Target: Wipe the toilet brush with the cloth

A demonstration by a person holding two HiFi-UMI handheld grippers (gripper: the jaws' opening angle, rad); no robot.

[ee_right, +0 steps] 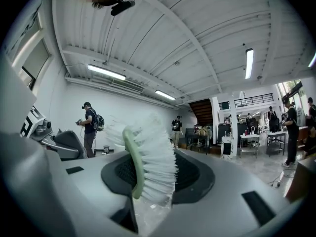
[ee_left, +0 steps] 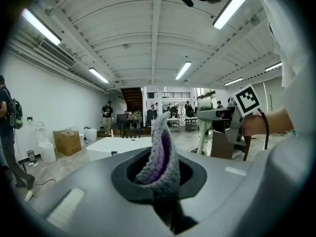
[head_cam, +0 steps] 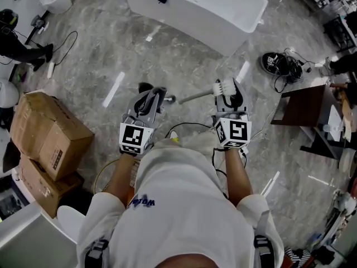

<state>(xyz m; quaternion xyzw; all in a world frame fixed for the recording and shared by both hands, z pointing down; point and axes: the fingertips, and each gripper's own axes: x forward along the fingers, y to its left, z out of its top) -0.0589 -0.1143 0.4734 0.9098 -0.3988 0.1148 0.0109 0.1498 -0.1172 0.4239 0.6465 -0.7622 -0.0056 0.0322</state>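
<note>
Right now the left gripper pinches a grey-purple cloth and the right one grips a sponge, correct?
Not quite: the right gripper grips a toilet brush by its white bristle head, not a sponge; the right gripper view shows it. The left gripper does pinch the grey-purple cloth.

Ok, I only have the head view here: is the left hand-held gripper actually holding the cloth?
Observer: Yes. The left gripper view shows the left hand-held gripper shut on a knitted grey cloth, purple on its inner fold, sticking out past the jaws.
Operator: And the right one, does it hold the handle or the head?
Observer: The head. The right hand-held gripper is clamped on the toilet brush at its bristle end, with the pale green spine between the jaws.
</note>
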